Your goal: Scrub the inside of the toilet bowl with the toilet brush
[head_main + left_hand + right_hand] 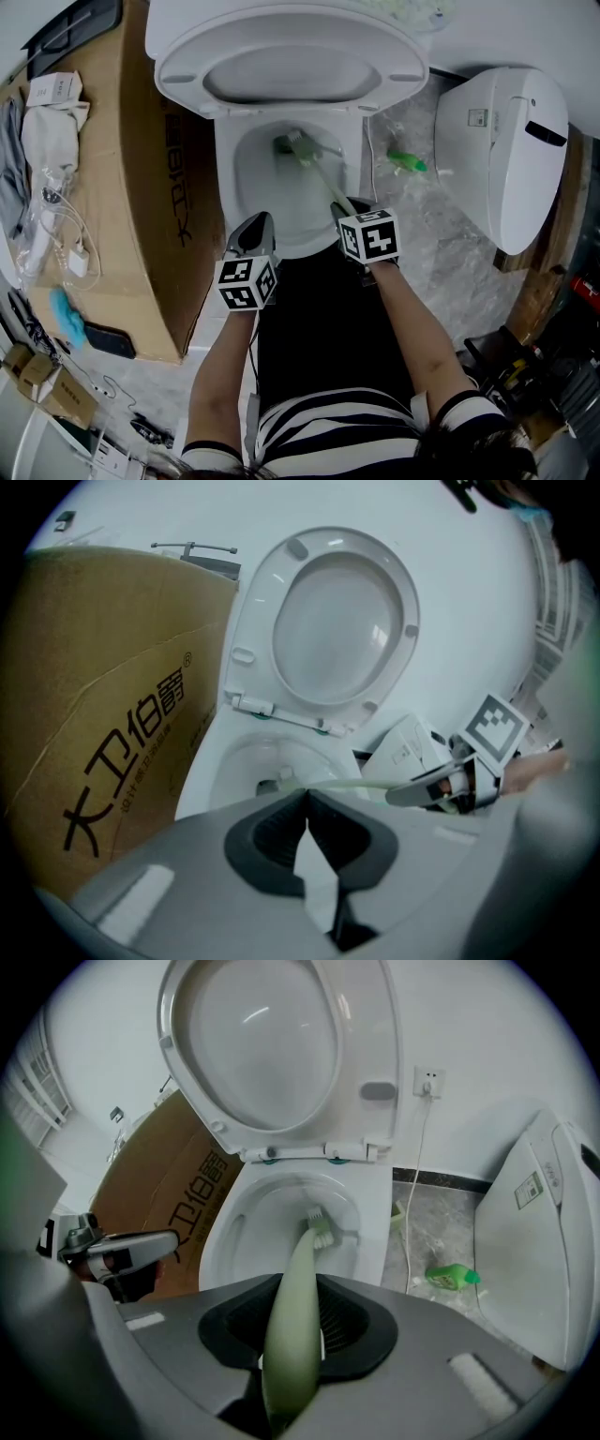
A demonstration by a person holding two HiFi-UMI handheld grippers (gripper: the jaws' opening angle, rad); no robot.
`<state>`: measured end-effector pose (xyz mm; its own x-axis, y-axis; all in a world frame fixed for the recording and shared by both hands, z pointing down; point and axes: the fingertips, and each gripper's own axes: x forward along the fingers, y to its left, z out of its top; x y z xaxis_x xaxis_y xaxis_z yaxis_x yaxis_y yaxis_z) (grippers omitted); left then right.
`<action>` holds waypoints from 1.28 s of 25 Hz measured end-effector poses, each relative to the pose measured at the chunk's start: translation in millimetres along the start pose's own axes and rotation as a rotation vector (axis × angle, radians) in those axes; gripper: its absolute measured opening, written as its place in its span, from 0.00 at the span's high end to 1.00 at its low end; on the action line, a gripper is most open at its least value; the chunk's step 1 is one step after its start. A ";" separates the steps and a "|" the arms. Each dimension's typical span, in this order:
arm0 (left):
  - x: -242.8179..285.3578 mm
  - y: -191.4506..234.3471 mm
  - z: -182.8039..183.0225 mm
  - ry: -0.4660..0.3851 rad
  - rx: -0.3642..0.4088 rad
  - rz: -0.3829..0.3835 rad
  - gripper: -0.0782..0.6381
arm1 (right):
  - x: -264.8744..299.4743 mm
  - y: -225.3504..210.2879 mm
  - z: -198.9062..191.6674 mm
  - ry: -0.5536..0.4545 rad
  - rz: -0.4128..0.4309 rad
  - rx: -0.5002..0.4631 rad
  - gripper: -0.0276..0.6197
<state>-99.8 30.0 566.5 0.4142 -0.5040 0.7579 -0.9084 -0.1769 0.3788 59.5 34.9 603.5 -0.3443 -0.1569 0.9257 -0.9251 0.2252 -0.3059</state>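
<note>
Right gripper view, nearest first: the right gripper (296, 1333) has its jaws clamped on the pale green handle of the toilet brush (305, 1260). The handle runs forward and down into the toilet bowl (225, 1234). The bristle head lies against the far inner wall of the bowl, near the outlet.

The left gripper (306, 801) hangs at the bowl's near rim, on the left. Its jaws meet at the tips and hold nothing.

The scrubbing appears to be under way. To do it well, the person would likely press the bristles flat to the porcelain. The strokes would then sweep round the whole wall and under the rim, not just this one patch. A firm hold should stop the smooth handle twisting between the jaws. The idle gripper is best kept clear of the brush's swing.

Behind the bowl the seat (253, 1049) stands raised. To the bowl's right a green bottle (454, 1277) lies on the floor, its label unreadable. Further right lies a second toilet (530, 1232) with a small label too small to read. Above the bowl's right side there is a wall socket (428, 1082).

Left of the bowl stands a cardboard box (103, 714), printed in large characters 大卫伯爵 with an ® mark. The smaller line beneath them cannot be made out.
</note>
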 end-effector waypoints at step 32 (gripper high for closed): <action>-19.2 4.9 -33.3 0.013 -0.029 0.026 0.89 | -22.8 27.6 -95.5 0.206 0.031 -0.104 0.81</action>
<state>-110.3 67.0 571.5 0.3916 -0.4967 0.7746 -0.9169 -0.1395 0.3740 57.1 136.6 595.3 -0.3225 0.0489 0.9453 -0.8892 0.3267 -0.3202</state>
